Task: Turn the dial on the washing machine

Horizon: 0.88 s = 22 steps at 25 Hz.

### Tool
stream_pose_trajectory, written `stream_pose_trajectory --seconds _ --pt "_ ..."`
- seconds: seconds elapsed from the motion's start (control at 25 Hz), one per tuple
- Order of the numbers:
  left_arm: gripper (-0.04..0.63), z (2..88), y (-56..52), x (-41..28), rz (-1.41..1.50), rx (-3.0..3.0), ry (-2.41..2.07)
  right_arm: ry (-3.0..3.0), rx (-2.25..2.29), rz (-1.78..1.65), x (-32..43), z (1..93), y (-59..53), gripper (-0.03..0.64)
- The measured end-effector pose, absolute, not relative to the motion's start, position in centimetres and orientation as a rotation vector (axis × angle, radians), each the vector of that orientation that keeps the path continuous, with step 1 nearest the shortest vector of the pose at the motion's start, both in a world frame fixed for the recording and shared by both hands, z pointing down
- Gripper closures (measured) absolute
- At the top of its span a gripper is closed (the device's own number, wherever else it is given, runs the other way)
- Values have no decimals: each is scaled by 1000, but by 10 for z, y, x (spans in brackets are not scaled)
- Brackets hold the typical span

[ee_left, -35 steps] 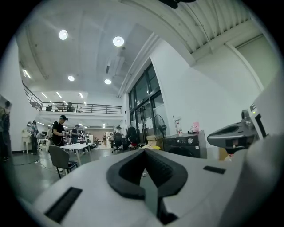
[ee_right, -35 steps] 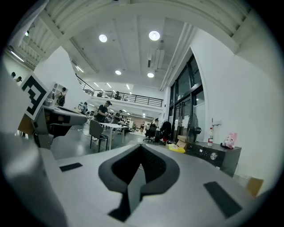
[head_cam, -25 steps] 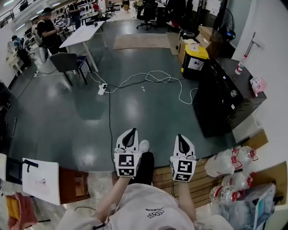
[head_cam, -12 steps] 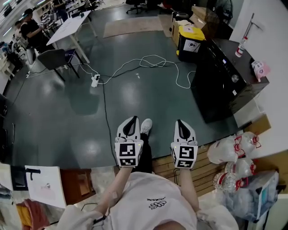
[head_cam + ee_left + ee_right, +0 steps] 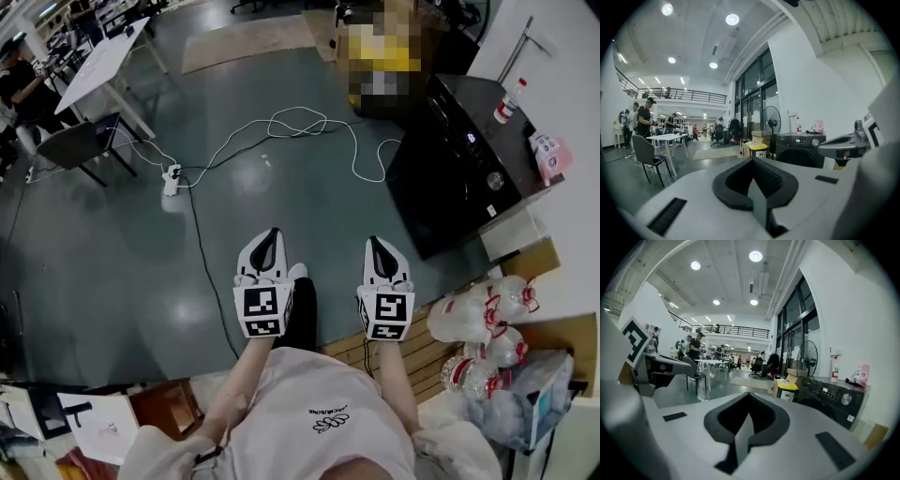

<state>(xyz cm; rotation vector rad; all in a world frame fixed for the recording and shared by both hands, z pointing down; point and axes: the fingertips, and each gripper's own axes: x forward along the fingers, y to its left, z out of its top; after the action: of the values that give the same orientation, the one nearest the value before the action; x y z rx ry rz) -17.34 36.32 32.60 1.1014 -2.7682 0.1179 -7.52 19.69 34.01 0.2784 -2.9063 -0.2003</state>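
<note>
The dial has not been reached yet.
The left tool (image 5: 271, 234) and right tool (image 5: 375, 244) are held closed and empty over the floor (image 5: 141, 253). The washing machine (image 5: 450, 187) is seen well apart, ahead on the right, and its dial (image 5: 494, 181) is untouched.

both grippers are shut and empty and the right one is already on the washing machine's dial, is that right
Not quite. The left gripper and right gripper are both shut and empty, but the right one is not on the dial: it hangs over the floor, well short of the black washing machine. The head view shows that gap.
</note>
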Motion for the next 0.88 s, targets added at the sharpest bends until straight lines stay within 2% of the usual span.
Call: stream_pose_trajectory --seconds 0.28,0.52,0.68,0.88 --pt "596 301 292 -318 151 1187 -2747 -2915 304 -177 -221 311 139 612" --pt "596 285 257 -406 196 1240 -2687 -2880 300 -159 -302 293 117 612" --pt "597 264 243 -432 200 1234 -2687 -2857 290 -160 -329 282 108 612" --pt "597 256 228 -420 190 1226 -2665 -2894 264 -161 -335 267 96 612"
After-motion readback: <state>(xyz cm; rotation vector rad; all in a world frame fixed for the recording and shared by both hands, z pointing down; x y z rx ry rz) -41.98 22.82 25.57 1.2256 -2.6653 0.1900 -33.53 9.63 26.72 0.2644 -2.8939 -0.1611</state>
